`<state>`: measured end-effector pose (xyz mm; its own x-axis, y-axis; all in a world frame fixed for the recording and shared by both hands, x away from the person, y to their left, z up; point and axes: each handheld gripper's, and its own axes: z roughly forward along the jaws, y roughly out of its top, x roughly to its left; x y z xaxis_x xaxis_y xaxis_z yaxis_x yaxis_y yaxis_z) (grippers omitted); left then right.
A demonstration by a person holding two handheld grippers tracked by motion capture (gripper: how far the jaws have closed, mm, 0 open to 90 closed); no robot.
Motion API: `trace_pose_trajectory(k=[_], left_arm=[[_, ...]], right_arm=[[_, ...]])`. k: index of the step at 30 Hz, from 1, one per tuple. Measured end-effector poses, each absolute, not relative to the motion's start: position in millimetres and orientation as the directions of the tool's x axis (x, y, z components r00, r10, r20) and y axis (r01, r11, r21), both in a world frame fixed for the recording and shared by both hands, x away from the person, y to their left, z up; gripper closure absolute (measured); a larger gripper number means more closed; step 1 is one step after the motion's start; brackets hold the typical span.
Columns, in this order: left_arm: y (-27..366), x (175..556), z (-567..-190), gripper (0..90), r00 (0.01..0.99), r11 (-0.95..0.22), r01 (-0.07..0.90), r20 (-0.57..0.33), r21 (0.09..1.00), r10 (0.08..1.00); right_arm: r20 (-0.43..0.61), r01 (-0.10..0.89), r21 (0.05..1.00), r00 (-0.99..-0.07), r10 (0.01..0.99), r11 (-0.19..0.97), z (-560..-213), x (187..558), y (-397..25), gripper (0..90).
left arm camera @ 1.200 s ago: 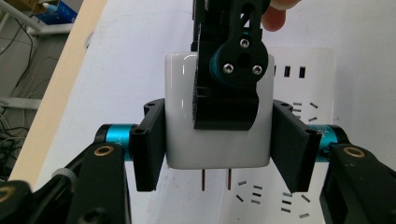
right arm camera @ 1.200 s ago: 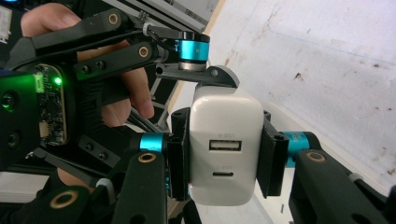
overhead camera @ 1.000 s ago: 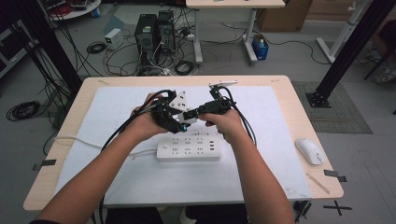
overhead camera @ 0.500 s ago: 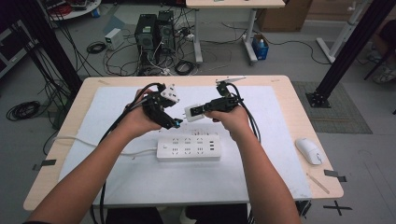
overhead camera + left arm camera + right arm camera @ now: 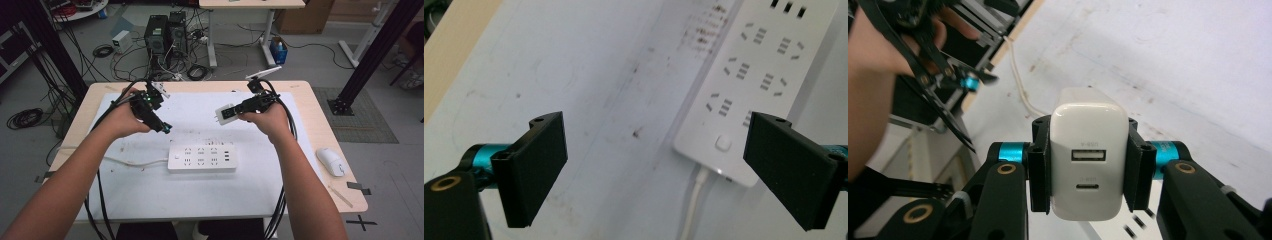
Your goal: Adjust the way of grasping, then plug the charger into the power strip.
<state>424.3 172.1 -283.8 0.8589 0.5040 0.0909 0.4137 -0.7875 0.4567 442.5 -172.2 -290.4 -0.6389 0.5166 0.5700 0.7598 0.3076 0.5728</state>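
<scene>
A white power strip (image 5: 201, 158) lies on the white mat in the middle of the table, its cord running off to the left. My right gripper (image 5: 231, 112) hangs above the mat to the strip's upper right, shut on a white USB charger (image 5: 1088, 160) whose two ports face the camera in the right gripper view. My left gripper (image 5: 162, 126) hovers above the mat to the strip's upper left, open and holding nothing. In the left gripper view its two black pads (image 5: 535, 165) stand wide apart above the cord end of the power strip (image 5: 754, 70).
A white computer mouse (image 5: 331, 161) rests near the table's right edge, with a thin stick (image 5: 341, 196) at the front right corner. Cables trail from both grippers down over the table's front edge. Computer towers (image 5: 165, 31) and cables stand on the floor behind the table.
The two hands have drawn apart: the left gripper has moved left and let go, and the right gripper has moved right with the charger in its jaws.
</scene>
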Motion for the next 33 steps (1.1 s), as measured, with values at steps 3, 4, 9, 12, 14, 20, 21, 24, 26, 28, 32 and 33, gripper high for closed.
trace_pose_trajectory(k=[3,4,9,12,14,20,21,24,26,28,32,33], left_arm=[[183,428,-278,7.2,0.850,-0.784,0.445,0.071,0.433,0.521],[187,430,-277,6.9,0.847,-0.779,0.456,0.059,0.430,0.528],[201,436,-271,1.6,0.840,-0.770,0.490,0.014,0.408,0.542],[203,437,-269,1.6,0.845,-0.777,0.482,0.018,0.405,0.534],[203,438,-267,1.6,0.864,-0.802,0.463,0.008,0.376,0.503],[206,441,-267,1.6,0.866,-0.809,0.466,0.001,0.358,0.499],[207,440,-268,1.6,0.867,-0.811,0.466,0.003,0.354,0.499],[210,440,-273,1.6,0.866,-0.815,0.469,0.001,0.341,0.500],[213,439,-277,1.6,0.868,-0.821,0.465,0.015,0.332,0.497],[215,440,-278,1.6,0.867,-0.820,0.467,0.009,0.331,0.498],[226,441,-285,1.6,0.858,-0.816,0.484,0.013,0.317,0.514],[228,441,-286,1.6,0.857,-0.816,0.484,0.014,0.317,0.514]], right_arm=[[0.548,0.750,0.579,-0.649,0.527,0.321,-285,441,-180,62.5],[0.543,0.747,0.581,-0.651,0.530,0.322,-283,440,-182,62.5],[0.511,0.740,0.579,-0.656,0.556,0.341,-277,438,-192,62.5],[0.506,0.739,0.580,-0.656,0.560,0.342,-275,437,-195,62.4],[0.494,0.732,0.583,-0.663,0.562,0.351,-272,437,-199,62.5],[0.461,0.714,0.581,-0.685,0.564,0.392,-268,442,-197,62.5],[0.458,0.713,0.575,-0.687,0.564,0.402,-268,444,-194,62.5],[0.429,0.697,0.556,-0.708,0.562,0.453,-268,448,-184,62.5],[0.402,0.679,0.541,-0.727,0.557,0.496,-270,452,-176,62.5],[0.390,0.672,0.533,-0.734,0.555,0.514,-271,454,-171,62.5],[0.353,0.635,0.496,-0.770,0.531,0.592,-282,462,-152,62.5],[0.343,0.625,0.490,-0.779,0.524,0.608,-285,463,-148,62.5]])
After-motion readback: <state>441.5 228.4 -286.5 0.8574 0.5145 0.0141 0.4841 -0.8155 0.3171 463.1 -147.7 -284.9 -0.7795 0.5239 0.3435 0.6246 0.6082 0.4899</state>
